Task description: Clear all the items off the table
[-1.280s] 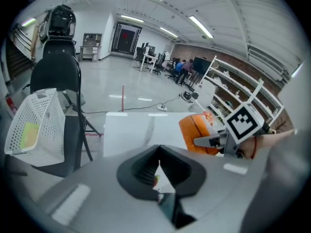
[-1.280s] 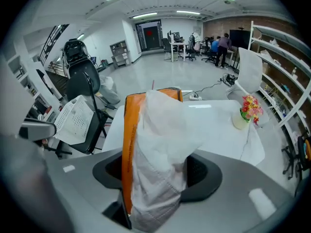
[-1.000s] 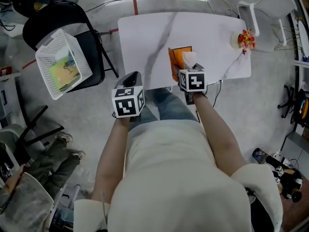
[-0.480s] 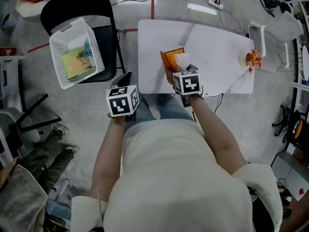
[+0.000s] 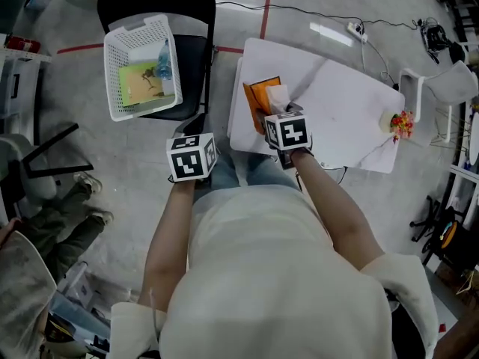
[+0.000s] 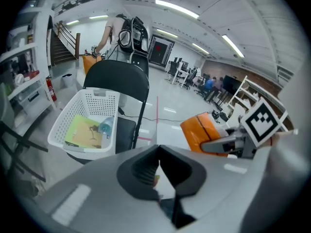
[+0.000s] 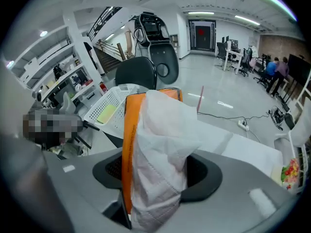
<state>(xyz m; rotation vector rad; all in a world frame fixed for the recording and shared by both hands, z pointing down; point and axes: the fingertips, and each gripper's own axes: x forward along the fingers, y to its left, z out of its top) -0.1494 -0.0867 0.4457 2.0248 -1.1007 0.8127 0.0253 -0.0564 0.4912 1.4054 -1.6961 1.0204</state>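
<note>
Above table (image 5: pixel 352 118) edge | right gripper (image 7: pixel 155 178) jaws grasp tissue box (image 5: pixel 255 99) | left gripper (image 6: pixel 158 161) jaws clenched

Ceiling strips (image 6: pixel 177 8) are lighting the hall evenly from overhead, glaring near 12 o'clock in both gripper views and bouncing a bright patch off the floor (image 5: pixel 329 34) at 1 o'clock in the dimmer head view. Both gripper views are bending strongly and darkening to black around their round edges, while the table (image 5: pixel 352 118) is washing out nearly white.

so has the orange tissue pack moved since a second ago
Yes, the orange tissue pack went left along the table, from mid-edge toward the corner nearest the white basket.
</note>
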